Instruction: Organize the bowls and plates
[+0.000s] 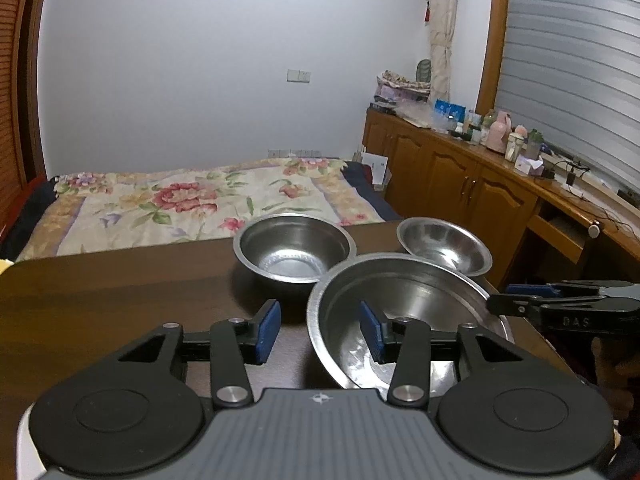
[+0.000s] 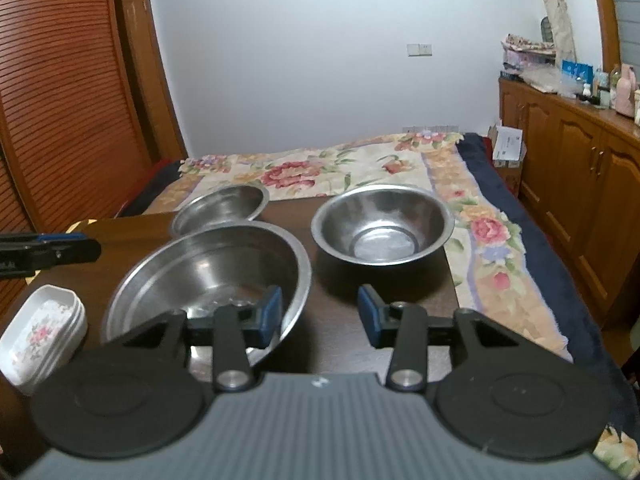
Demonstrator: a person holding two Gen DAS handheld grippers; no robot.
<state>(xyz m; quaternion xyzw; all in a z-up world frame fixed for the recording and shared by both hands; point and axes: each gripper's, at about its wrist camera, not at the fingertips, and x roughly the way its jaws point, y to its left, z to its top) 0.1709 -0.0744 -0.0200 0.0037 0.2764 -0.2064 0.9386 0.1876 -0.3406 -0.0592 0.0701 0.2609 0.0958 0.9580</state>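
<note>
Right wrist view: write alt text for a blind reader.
Open right tongs straddle the near rim of a large steel basin on a dark table. Behind sit a steel bowl and a smaller steel dish; white floral dishes stack at left.

Legible text: the letters "DAS", raised on the black body of the right gripper (image 1: 500, 300), behind its fingers, seen from the left wrist; no other marking is readable in either view
</note>
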